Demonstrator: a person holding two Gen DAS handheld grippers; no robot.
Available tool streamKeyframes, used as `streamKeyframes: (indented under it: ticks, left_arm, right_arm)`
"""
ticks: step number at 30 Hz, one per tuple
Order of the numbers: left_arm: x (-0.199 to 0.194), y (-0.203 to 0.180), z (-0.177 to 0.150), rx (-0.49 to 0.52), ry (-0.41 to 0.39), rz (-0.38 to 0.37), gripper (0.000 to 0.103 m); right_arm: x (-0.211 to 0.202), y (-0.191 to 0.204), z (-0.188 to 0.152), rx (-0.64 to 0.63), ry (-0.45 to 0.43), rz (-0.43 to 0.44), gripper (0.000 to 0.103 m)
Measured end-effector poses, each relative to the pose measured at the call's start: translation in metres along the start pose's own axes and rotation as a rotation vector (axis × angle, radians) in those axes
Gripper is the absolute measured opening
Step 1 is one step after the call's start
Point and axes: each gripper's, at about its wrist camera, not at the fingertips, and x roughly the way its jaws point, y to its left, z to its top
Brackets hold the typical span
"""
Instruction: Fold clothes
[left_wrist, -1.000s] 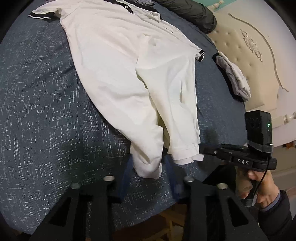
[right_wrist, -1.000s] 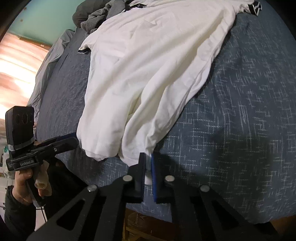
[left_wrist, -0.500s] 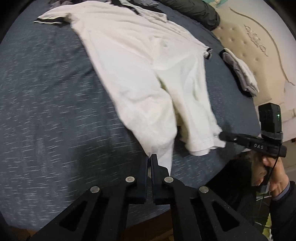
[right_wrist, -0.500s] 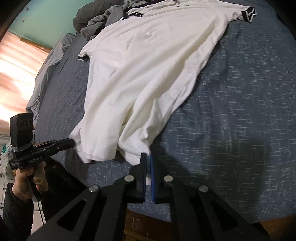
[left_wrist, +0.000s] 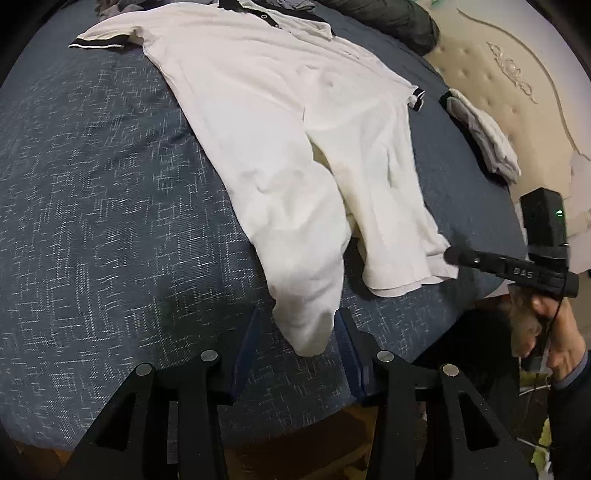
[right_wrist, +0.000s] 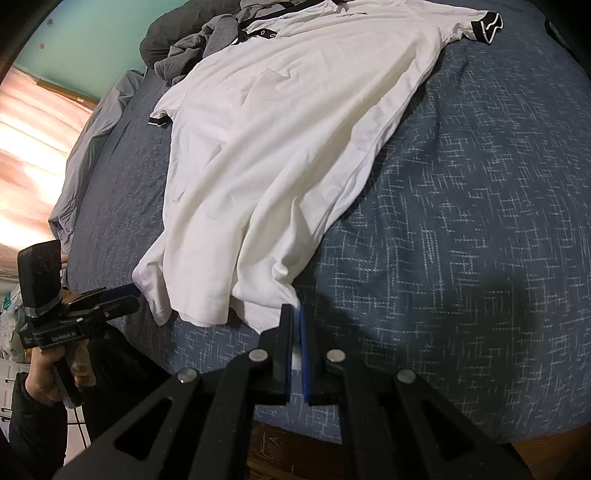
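White cotton polo shirt (left_wrist: 280, 122) with black trim lies spread on the blue woven bedspread (left_wrist: 103, 206). The left claw (left_wrist: 295, 343) gapes wide around one hem corner; the right claw (right_wrist: 295, 325) pinches the other. Pulled now, the loose corner could drag and bunch

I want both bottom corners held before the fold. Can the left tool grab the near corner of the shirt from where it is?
Probably yes: the left tool is open, its fingers either side of the shirt corner, nothing between.
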Motion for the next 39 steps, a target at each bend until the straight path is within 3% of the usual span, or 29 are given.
streamKeyframes:
  ticks: [4,6,8,11,17,22,27,31,32,35,39]
  left_arm:
    - [0.003,-0.003,0.000,0.019,-0.001,0.024,0.045]
    - [0.002,-0.002,0.000,0.039,0.001,0.040,0.031]
    - [-0.001,0.001,-0.002,0.044,0.001,0.040,0.005]
    - [-0.006,0.005,-0.005,0.053,0.000,0.038,0.001]
    - [-0.017,0.012,-0.009,0.068,-0.010,0.033,0.001]
    - [-0.038,0.035,-0.005,0.019,-0.049,0.052,0.001]
    - [-0.042,0.066,-0.002,-0.109,-0.055,0.082,0.001]
    - [-0.045,0.054,-0.006,-0.071,-0.074,0.063,0.004]
    - [-0.045,0.047,-0.007,-0.046,-0.073,0.061,0.008]
    - [-0.036,0.034,-0.008,0.014,-0.047,0.082,0.041]
    - [-0.023,0.029,-0.006,0.041,-0.018,0.100,0.043]
  right_arm:
    - [0.002,0.002,0.001,0.001,-0.002,-0.002,0.003]
    - [0.001,0.000,0.001,0.001,-0.002,-0.005,0.003]
    - [0.000,-0.003,0.001,0.003,-0.004,-0.010,0.003]
    - [-0.001,-0.005,0.002,0.007,-0.006,-0.007,0.003]
    - [-0.002,-0.005,0.001,0.007,-0.009,-0.005,0.003]
    - [-0.008,-0.009,0.002,0.010,-0.018,-0.014,0.003]
    - [-0.016,-0.017,0.003,0.026,-0.033,-0.023,0.003]
    - [-0.017,-0.018,0.002,0.021,-0.033,-0.023,0.003]
    - [-0.017,-0.018,0.002,0.021,-0.031,-0.024,0.003]
    - [-0.014,-0.018,0.003,0.028,-0.030,-0.022,0.003]
    - [-0.013,-0.015,0.002,0.023,-0.029,-0.017,0.003]
